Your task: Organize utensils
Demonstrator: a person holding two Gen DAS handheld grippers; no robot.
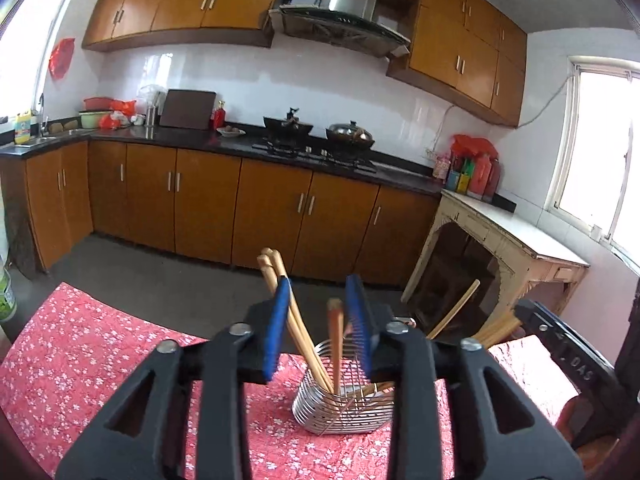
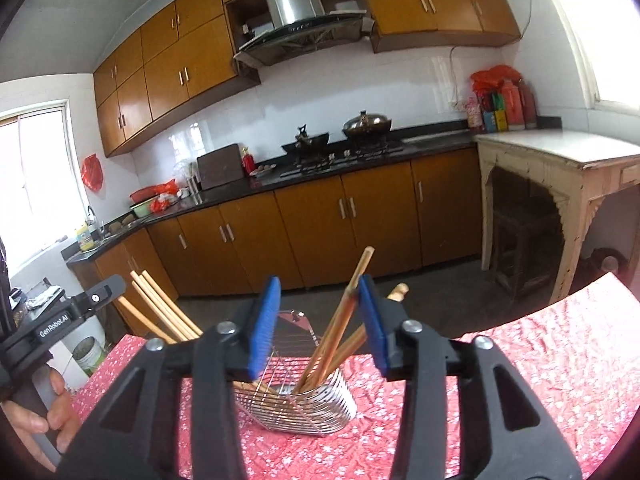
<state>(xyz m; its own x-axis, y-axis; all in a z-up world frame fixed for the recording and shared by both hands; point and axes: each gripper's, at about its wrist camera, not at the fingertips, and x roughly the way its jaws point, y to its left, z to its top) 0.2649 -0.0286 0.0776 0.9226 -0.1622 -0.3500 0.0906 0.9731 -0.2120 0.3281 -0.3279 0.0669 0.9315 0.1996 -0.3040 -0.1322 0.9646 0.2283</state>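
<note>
A wire utensil basket (image 1: 340, 412) stands on the red floral tablecloth (image 1: 80, 360); it also shows in the right wrist view (image 2: 312, 404). Several wooden chopsticks (image 1: 280, 296) stand and lean in it, some to the left, one upright reddish pair (image 1: 335, 344) in the middle, more to the right (image 1: 460, 308). My left gripper (image 1: 320, 324) is open above the basket, with chopsticks between its blue pads but untouched. My right gripper (image 2: 318, 320) is open too, with a reddish chopstick pair (image 2: 340, 328) leaning against its right pad (image 2: 370, 316).
The other gripper's black body shows at the right edge (image 1: 568, 344) and at the left with a hand (image 2: 52, 328). Beyond the table are a dark floor, brown kitchen cabinets (image 1: 240, 208), a stove with pots (image 1: 320, 136) and a cream side table (image 1: 512, 240).
</note>
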